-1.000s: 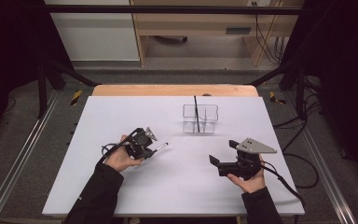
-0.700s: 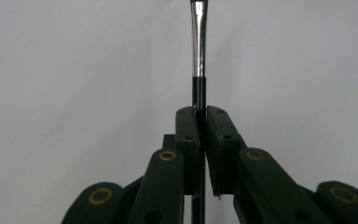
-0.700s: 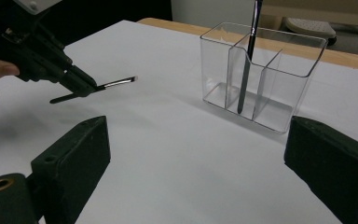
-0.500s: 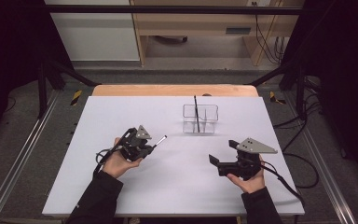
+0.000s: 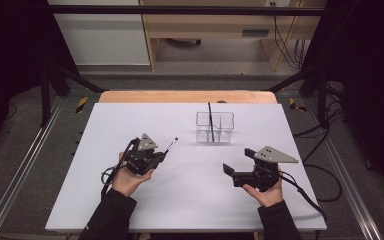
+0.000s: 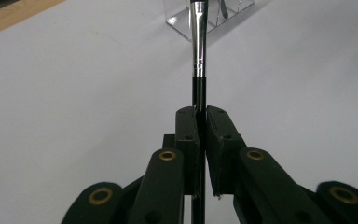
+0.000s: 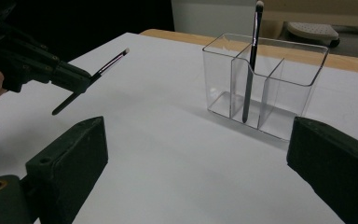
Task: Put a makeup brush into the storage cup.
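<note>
Currently the makeup brush (image 6: 199, 51) sits clamped between the fingers (image 6: 188, 135) of the left gripper (image 5: 156, 156), its handle running down through the narrow gap between the pads and its metal ferrule sticking out well beyond the fingertips. From the high view the brush juts out of the gripper toward the clear organizer (image 5: 215, 127), tip raised off the white tabletop (image 5: 190, 200) and tilted upward. Brush and organizer are near but apart.

Left fingers: closed hard on the brush handle, pads pressing it from both sides, nothing else touched.

Right gripper (image 5: 236, 174): fingers (image 7: 70, 154) spread wide, nothing between them, held low over the tabletop to the right of the organizer.

Brush appearance: thin black handle, shiny silver ferrule with fine rings, small pale bristle tip as seen in the right gripper view (image 7: 112, 59).

Organizer: transparent, divided into three compartments. A second brush (image 7: 251, 60), dark and slim, stands nearly upright in it, leaning against a divider; exact compartment cannot be told for certain.
</note>
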`<state>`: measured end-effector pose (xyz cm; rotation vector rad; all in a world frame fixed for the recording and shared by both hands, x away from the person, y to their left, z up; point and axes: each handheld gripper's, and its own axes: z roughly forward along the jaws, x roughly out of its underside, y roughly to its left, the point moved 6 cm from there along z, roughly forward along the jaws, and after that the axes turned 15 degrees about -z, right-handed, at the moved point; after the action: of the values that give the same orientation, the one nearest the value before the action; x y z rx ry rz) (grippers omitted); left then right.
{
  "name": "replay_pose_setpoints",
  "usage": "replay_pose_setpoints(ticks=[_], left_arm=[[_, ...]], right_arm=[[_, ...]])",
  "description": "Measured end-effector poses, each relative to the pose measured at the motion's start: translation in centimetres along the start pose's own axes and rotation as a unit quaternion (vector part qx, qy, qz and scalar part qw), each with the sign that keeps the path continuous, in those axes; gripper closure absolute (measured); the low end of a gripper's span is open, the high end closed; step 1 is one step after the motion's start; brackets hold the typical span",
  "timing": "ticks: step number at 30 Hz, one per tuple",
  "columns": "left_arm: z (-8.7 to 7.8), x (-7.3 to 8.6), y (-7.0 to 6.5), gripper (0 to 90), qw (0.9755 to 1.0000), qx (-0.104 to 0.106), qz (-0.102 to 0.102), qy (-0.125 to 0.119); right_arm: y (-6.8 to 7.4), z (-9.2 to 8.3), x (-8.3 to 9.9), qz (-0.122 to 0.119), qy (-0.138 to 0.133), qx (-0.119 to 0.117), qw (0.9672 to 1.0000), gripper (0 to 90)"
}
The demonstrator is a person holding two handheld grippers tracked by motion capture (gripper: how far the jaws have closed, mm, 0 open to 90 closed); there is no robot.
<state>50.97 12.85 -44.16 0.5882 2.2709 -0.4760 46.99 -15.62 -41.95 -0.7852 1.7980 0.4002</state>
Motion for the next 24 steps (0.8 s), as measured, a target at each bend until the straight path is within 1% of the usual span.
replay_pose_setpoints(ticks=[6, 7, 9, 11, 12, 13, 15, 19, 22, 24], left_arm=[[-0.8, -0.1, -0.5, 83.3, 0.9992, -0.004, -0.024, -0.03], [-0.9, 0.0, -0.5, 83.3, 0.9989, -0.006, -0.03, -0.036], [-1.1, 0.0, -0.5, 83.3, 0.9982, -0.004, -0.04, -0.044], [-1.4, 0.1, -0.6, 83.3, 0.9974, -0.001, -0.05, -0.053], [-1.5, 0.2, -0.7, 83.3, 0.997, 0.0, -0.052, -0.057], [-1.6, 0.2, -0.8, 83.3, 0.9968, -0.004, -0.05, -0.061], [-1.7, 0.4, -1.0, 83.3, 0.9962, -0.003, -0.053, -0.069], [-1.7, 0.5, -1.3, 83.3, 0.9947, -0.005, -0.061, -0.083], [-1.9, 0.6, -1.8, 83.3, 0.9928, 0.0, -0.069, -0.098], [-1.9, 0.7, -2.2, 83.3, 0.9924, 0.001, -0.069, -0.102]], right_arm=[[0.3, 0.1, -0.6, -0.001, -0.007, -0.002, 1.0, 6.1], [0.4, 0.2, -0.8, 0.0, -0.012, -0.001, 0.9999, 6.6], [0.4, 0.2, -1.3, 0.006, -0.02, 0.0, 0.9998, 6.8], [0.3, 0.2, -1.7, 0.009, -0.027, 0.005, 0.9996, 6.9], [0.3, 0.2, -1.9, 0.012, -0.033, 0.006, 0.9994, 7.0], [0.3, 0.3, -2.2, 0.015, -0.037, 0.006, 0.9992, 7.0], [0.4, 0.5, -2.5, 0.017, -0.04, 0.004, 0.999, 7.0], [0.6, 1.0, -2.8, 0.022, -0.039, 0.001, 0.999, 7.1], [0.7, 1.4, -3.2, 0.033, -0.044, 0.0, 0.9985, 7.7], [0.7, 1.7, -3.5, 0.039, -0.046, 0.0, 0.9982, 7.9]])
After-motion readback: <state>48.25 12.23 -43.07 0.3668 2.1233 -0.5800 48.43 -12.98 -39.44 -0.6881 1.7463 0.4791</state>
